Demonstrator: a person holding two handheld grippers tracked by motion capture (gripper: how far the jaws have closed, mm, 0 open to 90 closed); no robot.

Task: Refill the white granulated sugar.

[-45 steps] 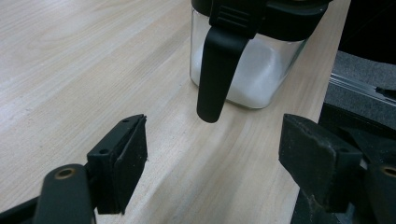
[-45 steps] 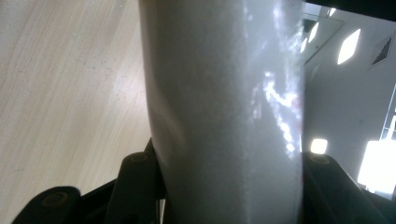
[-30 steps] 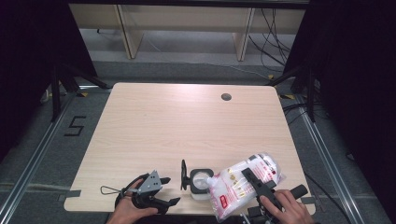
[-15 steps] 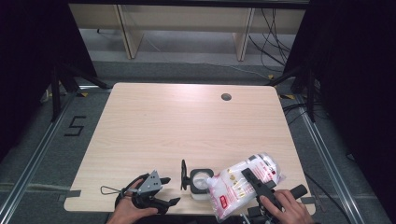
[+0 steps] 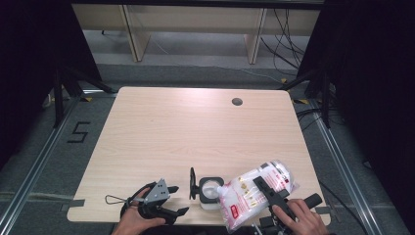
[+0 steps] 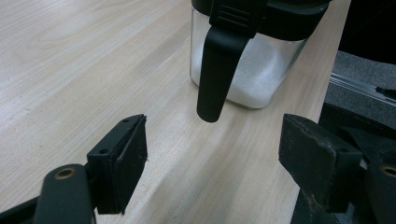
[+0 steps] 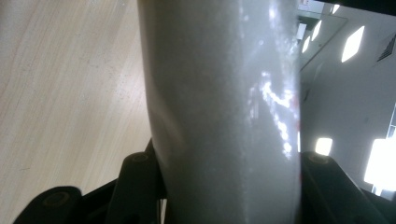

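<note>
Pouring from the sugar bag (image 5: 254, 193), clamped in the right tongs (image 5: 268, 192), into the jar (image 5: 210, 192); left tongs (image 5: 169, 200) gape idle. Next, tilt it steeper.

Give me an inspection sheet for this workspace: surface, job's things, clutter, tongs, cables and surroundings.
Surface: pale wood table, round hole near far edge.
Job's things: white bag tilted over clear container holding white granules, black lid open.
Clutter: nothing seen.
Tongs: right tongs clamped on the bag; left tongs open, beside the container.
Cables: loop by left tongs; wires on floor behind.
Surroundings: dark curtains, floor rails, tape mark.
</note>
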